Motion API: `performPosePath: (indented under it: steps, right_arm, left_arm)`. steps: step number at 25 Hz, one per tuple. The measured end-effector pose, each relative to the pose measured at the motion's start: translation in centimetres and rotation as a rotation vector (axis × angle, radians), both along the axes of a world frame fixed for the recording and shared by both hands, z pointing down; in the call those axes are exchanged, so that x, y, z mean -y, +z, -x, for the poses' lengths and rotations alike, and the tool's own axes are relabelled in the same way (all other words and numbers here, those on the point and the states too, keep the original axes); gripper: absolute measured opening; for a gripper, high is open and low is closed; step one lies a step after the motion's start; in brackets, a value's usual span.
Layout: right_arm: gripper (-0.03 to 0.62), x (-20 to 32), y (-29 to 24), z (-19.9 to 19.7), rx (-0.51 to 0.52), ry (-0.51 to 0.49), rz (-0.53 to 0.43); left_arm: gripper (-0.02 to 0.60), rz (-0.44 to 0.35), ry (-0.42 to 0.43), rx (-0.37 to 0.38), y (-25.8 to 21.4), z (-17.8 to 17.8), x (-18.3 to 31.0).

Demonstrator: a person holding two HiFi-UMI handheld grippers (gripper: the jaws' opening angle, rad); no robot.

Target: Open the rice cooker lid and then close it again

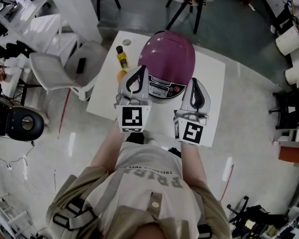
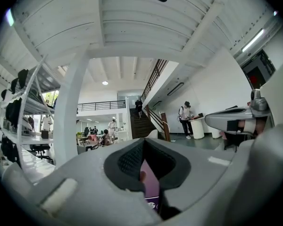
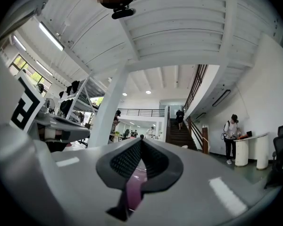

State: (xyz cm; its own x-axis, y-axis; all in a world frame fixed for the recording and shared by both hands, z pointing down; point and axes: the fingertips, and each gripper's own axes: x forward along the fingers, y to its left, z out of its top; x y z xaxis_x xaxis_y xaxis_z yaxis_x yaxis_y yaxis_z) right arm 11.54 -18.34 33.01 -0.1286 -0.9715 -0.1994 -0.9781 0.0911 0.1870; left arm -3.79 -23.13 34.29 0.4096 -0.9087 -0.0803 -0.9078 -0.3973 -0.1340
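A magenta rice cooker (image 1: pixel 167 59) stands on the white table (image 1: pixel 214 83) with its lid down and its control panel (image 1: pixel 167 88) facing me. My left gripper (image 1: pixel 137 73) is shut and empty, its tip by the cooker's front left. My right gripper (image 1: pixel 195 84) is also shut and empty, by the cooker's front right. In the left gripper view the jaws (image 2: pixel 144 145) meet, and a sliver of the purple cooker (image 2: pixel 152 188) shows below them. The right gripper view shows its closed jaws (image 3: pixel 141 142) with the purple cooker (image 3: pixel 133 188) behind.
A yellow bottle (image 1: pixel 122 57) and a small orange object (image 1: pixel 121 75) stand on the table left of the cooker. A white chair (image 1: pixel 65 68) is to the table's left. Chair legs (image 1: pixel 187 9) stand beyond the far edge. Shelves (image 1: pixel 20 14) line the left.
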Motion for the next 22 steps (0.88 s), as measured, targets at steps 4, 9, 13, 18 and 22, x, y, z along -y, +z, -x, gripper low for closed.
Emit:
performPosePath:
  steps: [4,9,13,18,22]
  right_arm:
    - [0.002,0.3,-0.4,0.3,-0.014,-0.008,-0.008]
    - [0.002,0.8,-0.5,0.4,-0.006,-0.011,-0.014]
    - [0.002,1.1,-0.3,0.4,-0.006,-0.003,-0.008]
    - [0.0,1.8,0.1,0.6,-0.044,0.017,0.005]
    - [-0.002,2.2,0.1,0.7,-0.033,0.019,0.007]
  left_arm:
    - [0.009,-0.024,0.023,-0.019,-0.5,-0.3,0.1]
    - [0.009,-0.034,0.01,-0.015,-0.6,-0.5,0.8]
    - [0.009,-0.039,0.018,-0.016,-0.4,-1.0,1.0]
    - [0.009,-0.047,0.039,-0.007,-0.4,-1.9,1.2]
    - [0.009,-0.041,0.045,-0.002,-0.3,-2.3,1.4]
